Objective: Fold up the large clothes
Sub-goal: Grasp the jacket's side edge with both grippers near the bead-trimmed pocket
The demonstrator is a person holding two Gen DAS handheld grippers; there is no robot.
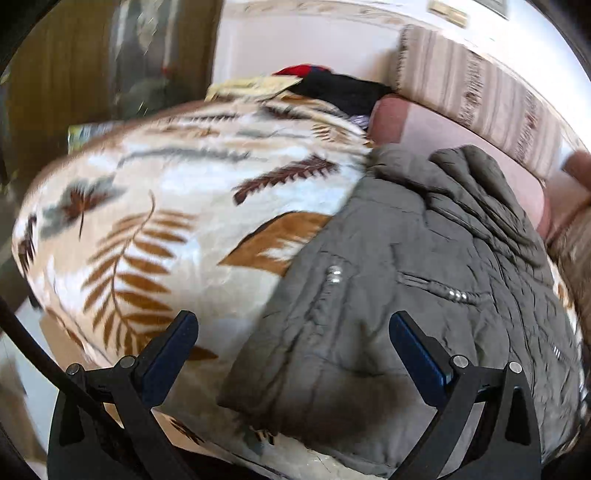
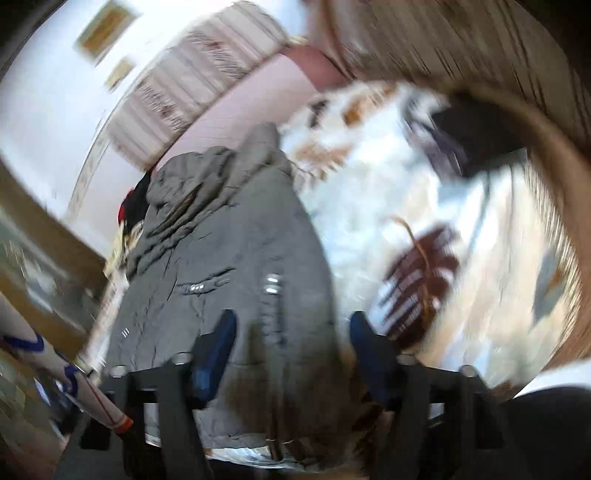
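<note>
Two grippers, left (image 1: 293,332) & right (image 2: 291,332), agape w/ nothing held over grey jacket (image 1: 406,280) on leaf-print blanket (image 1: 177,206).

No readable text anywhere right now. Two framed pictures (image 1: 448,13) hang high on the wall in the left wrist view, and they show again in the right wrist view (image 2: 107,27), but motion blur smears them, so if there is any lettering on them it can't be made out. The grey padded jacket (image 1: 424,277) shows only metal snaps and zips, with no legible label or brand on its visible side.
</note>
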